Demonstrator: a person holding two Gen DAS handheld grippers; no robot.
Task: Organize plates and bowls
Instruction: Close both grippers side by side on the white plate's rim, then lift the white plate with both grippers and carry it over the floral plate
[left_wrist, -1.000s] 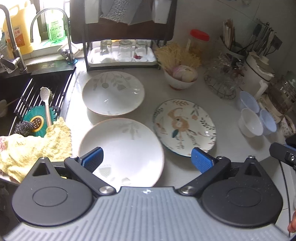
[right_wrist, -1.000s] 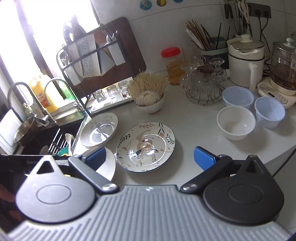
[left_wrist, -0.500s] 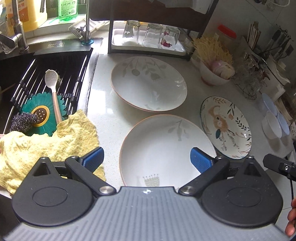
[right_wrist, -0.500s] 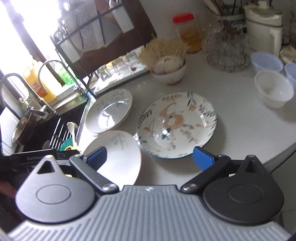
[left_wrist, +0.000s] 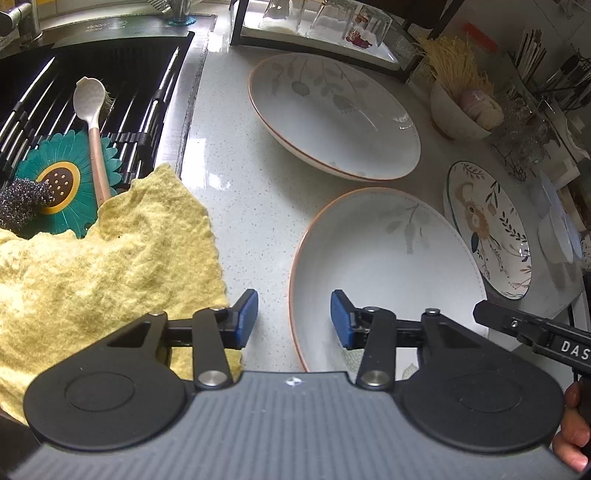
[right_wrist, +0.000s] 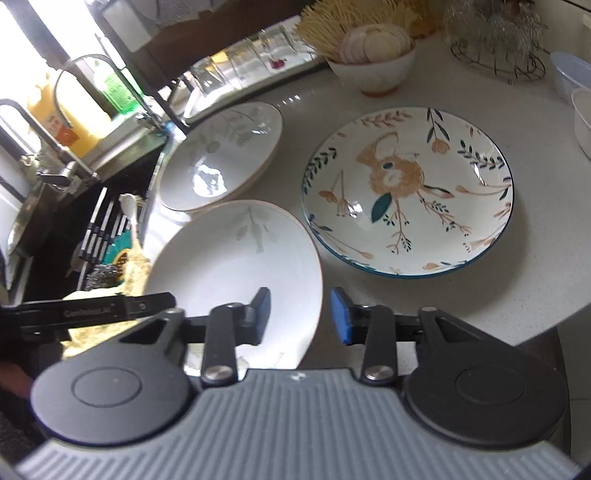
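The near white plate (left_wrist: 388, 266) with a brown rim lies at the counter's front edge. My left gripper (left_wrist: 293, 319) is open and straddles its left rim, one pad outside and one over the plate. My right gripper (right_wrist: 300, 315) is open and straddles the same plate's (right_wrist: 236, 266) right rim. A second white plate (left_wrist: 332, 114) lies behind it, also in the right wrist view (right_wrist: 221, 155). A floral plate (right_wrist: 406, 192) lies to the right, also in the left wrist view (left_wrist: 487, 229). White bowls (left_wrist: 557, 229) stand at the far right.
A yellow cloth (left_wrist: 99, 258) lies left of the near plate, over the sink edge. The sink rack (left_wrist: 110, 92) holds a brush and a teal scrubber. A bowl of garlic (right_wrist: 373, 55), a glass rack (left_wrist: 325, 26) and a wire basket (right_wrist: 498, 40) stand behind.
Both grippers have moved down and forward to the near white plate and narrowed their opening, each now straddling one side of its rim.
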